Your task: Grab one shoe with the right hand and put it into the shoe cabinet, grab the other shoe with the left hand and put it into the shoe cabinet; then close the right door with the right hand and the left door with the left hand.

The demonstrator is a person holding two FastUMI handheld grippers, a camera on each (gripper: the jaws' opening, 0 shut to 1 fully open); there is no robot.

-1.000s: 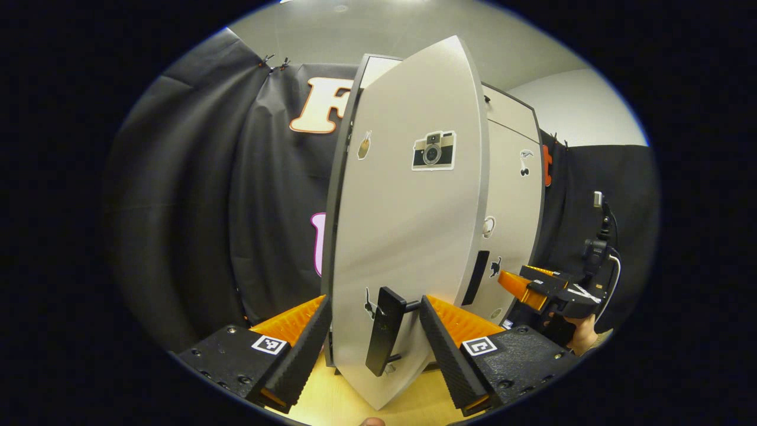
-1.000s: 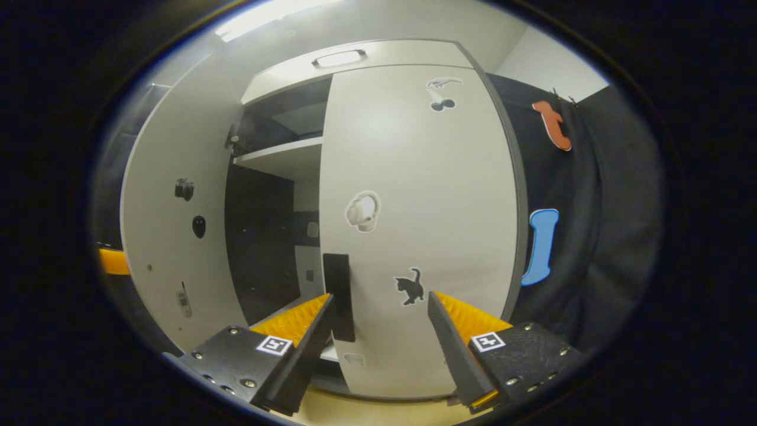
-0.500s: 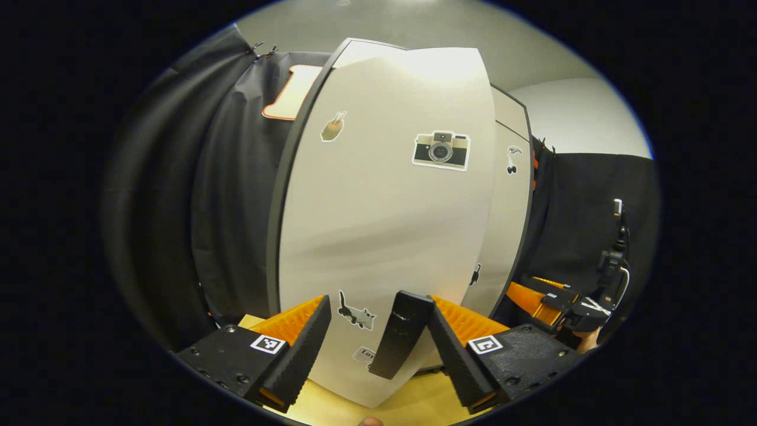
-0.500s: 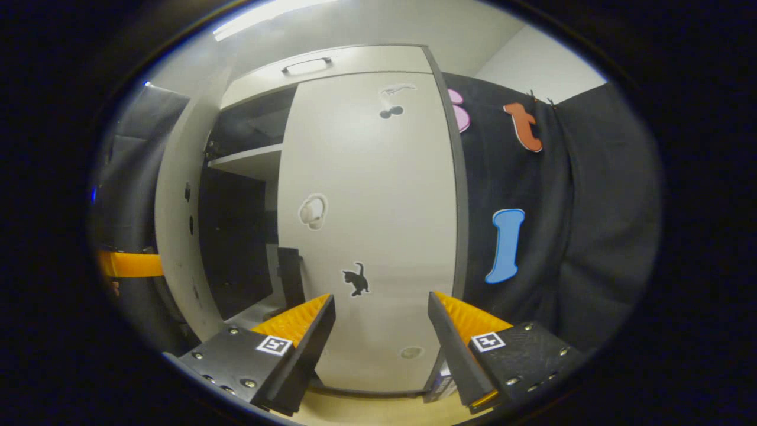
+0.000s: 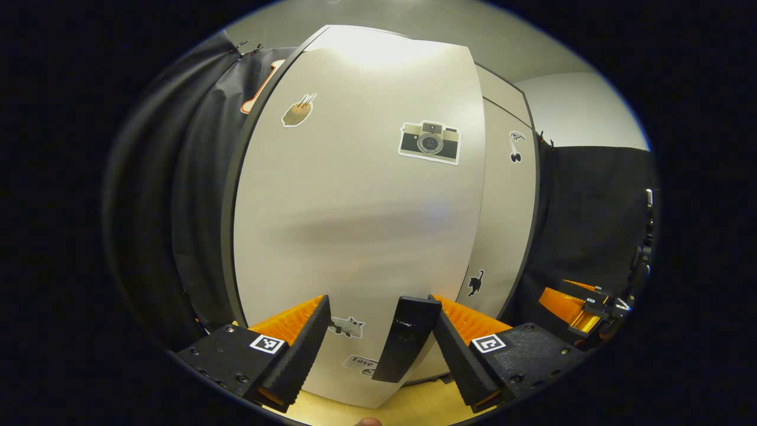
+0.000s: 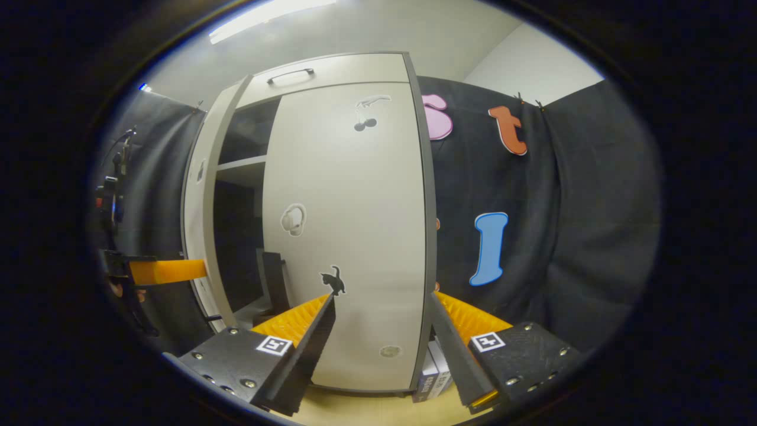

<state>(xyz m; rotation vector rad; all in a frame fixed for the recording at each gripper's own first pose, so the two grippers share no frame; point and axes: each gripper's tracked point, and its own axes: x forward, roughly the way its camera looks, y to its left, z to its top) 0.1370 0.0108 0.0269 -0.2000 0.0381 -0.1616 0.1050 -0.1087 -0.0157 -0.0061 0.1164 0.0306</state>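
Note:
The shoe cabinet's left door, pale with a camera sticker, stands close in front of my left gripper. That gripper is open, and the door's black handle lies between its fingers, right beside the right-hand one. In the right gripper view the right door is shut flat against the cabinet, its black handle at its left edge. The left door is still ajar, leaving a dark gap onto the shelves. My right gripper is open, holds nothing and is back from the right door.
Black cloth walls flank the cabinet on both sides. Small boxes stand on the wooden floor at the cabinet's right foot. The left gripper reaches in beside the ajar door; the right gripper sits low at the far right.
The left door has swung a long way toward shut with the left gripper against its handle. The right gripper has drawn back and rightward from the shut right door.

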